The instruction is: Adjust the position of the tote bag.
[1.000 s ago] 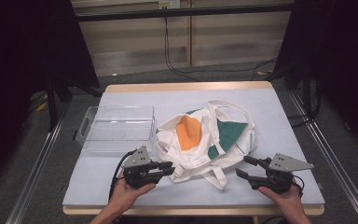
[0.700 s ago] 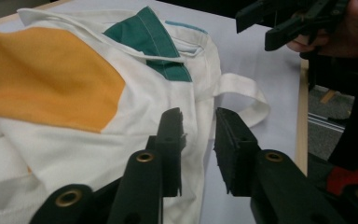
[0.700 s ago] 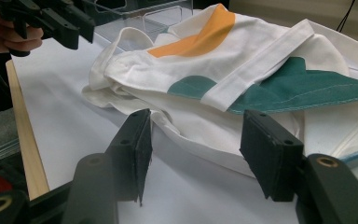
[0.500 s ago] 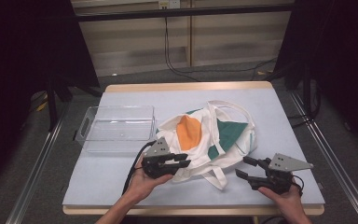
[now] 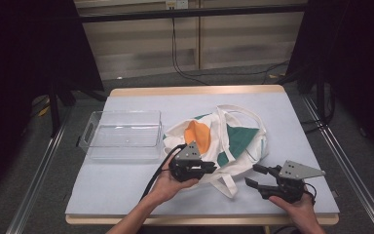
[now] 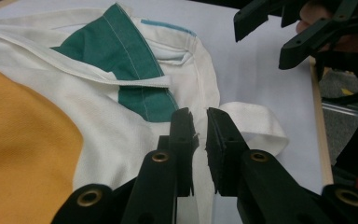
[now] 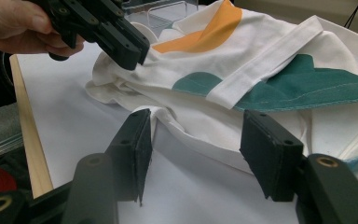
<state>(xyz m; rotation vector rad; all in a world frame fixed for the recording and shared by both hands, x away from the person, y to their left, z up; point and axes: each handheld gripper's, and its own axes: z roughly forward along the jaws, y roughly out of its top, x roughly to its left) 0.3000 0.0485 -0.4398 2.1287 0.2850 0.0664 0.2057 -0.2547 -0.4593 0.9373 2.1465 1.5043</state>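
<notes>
Left tool point(image 5: 209, 168) nearly closed over bag point(image 5: 233, 141) | right tool point(image 5: 254, 176) agape, hovering

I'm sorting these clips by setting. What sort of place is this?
Probably a lab or recording booth, not a home: a bare pale blue table with wooden edging, black curtains at both sides, and cables hanging down the panelled back wall.
</notes>
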